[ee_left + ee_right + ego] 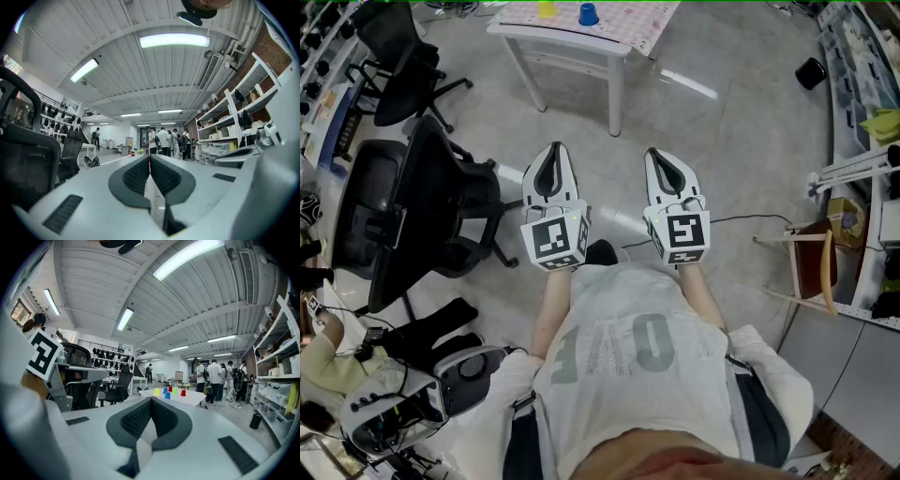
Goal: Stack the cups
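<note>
1. Grey workshop floor (722, 141) spreads out under the person, and a white table (572, 42) stands well ahead of both grippers with only floor between.
2. The cups sit on that table, each apart from the others and none stacked. The head view catches a yellow cup (547, 9) and a blue cup (589, 14). The right gripper view adds a green cup (175, 391), a red cup (183, 393) and a second red cup (170, 389).
3. The left gripper (551, 150) is clenched, its jaws pressed together on nothing.
4. The right gripper (654, 155) is held beside it, near the person's chest. Its jaws are likewise closed and hold nothing.
5. A black office chair (431, 202) stands just left of the left gripper, and another chair (398, 56) is farther off toward the table.
6. On the right are a wooden chair (811, 267), a black bin (811, 72) and shelves (276, 376).
7. A group of people (220, 378) stands beyond the table.
</note>
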A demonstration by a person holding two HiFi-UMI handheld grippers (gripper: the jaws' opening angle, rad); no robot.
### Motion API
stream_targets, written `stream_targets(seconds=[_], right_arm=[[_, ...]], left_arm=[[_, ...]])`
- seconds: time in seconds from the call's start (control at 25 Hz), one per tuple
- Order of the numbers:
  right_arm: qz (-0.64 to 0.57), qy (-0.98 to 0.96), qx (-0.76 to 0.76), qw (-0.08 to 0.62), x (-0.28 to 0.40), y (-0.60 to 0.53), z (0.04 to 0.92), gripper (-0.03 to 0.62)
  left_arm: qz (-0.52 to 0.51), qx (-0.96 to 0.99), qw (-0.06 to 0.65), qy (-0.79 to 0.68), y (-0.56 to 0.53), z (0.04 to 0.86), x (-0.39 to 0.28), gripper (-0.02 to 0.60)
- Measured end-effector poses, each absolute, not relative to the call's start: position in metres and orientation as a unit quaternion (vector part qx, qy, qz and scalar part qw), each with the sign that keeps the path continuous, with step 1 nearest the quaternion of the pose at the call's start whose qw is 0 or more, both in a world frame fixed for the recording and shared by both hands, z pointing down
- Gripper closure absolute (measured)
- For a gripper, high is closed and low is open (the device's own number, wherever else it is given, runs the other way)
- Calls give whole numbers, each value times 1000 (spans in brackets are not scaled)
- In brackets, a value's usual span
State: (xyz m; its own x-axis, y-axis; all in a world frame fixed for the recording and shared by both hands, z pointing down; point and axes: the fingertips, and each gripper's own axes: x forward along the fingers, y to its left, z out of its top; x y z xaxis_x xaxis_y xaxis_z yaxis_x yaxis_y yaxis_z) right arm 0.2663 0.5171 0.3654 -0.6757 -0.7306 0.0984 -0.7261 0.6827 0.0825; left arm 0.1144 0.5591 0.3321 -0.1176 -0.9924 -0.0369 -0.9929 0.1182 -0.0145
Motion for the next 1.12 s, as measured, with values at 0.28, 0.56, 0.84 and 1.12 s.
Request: stream_targets(seconds=[0.28,0.56,0.84,1.12], right_arm=[[0,-913,403,65,266,517,376,566],[44,-907,417,29,269,496,379,565],[42,-905,422,30,253,447,389,565],[29,-897,440,45,210,346,379,565]], left_arm=[[-2,-676,14,737,552,332,115,552],[-11,-684,13,729,526,336,108,552],[3,-688,10,726,464,347,74,552],[8,-685,12,728,367,340,17,552]])
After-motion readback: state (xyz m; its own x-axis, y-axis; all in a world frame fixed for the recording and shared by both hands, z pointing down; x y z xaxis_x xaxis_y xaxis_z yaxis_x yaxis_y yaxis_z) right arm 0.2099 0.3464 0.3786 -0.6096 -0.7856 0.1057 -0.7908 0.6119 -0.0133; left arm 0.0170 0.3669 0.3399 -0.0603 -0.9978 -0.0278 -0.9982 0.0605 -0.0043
